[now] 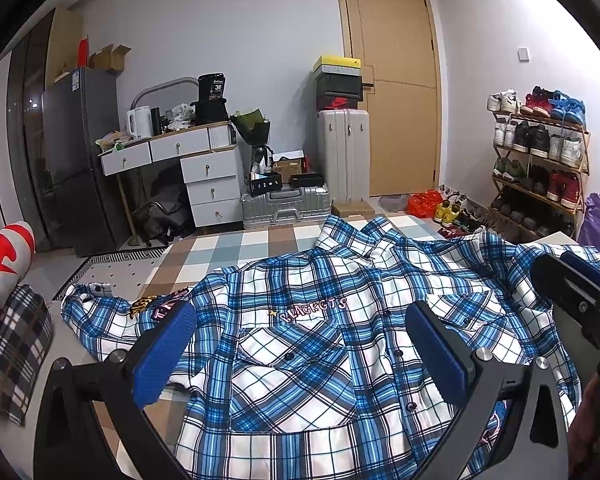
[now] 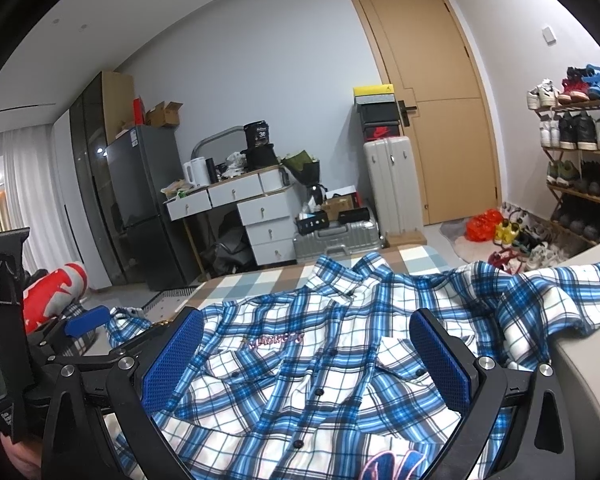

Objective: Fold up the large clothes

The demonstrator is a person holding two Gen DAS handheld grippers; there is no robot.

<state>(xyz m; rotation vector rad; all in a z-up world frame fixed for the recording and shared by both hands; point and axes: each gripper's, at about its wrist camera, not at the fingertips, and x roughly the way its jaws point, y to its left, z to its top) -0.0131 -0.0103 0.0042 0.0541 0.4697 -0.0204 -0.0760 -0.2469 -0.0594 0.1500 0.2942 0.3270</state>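
A large blue and white plaid shirt (image 1: 308, 344) (image 2: 320, 368) lies spread front up on a checked bed cover (image 1: 236, 248), collar at the far end, sleeves out to both sides. My left gripper (image 1: 300, 328) hovers open over the chest, blue pads wide apart, nothing between them. My right gripper (image 2: 306, 340) is open over the buttoned placket in the same way. In the left wrist view the right gripper (image 1: 580, 280) shows at the right edge. The left gripper (image 2: 88, 326) shows at the left edge of the right wrist view.
A red and grey pillow (image 1: 4, 264) and a plaid cushion (image 1: 16, 344) lie to the left. Beyond the bed stand a white desk with drawers (image 1: 196, 168), a dark fridge (image 1: 80, 152), suitcases (image 1: 340, 156), a shoe rack (image 1: 540, 152) and a closed door (image 1: 396, 92).
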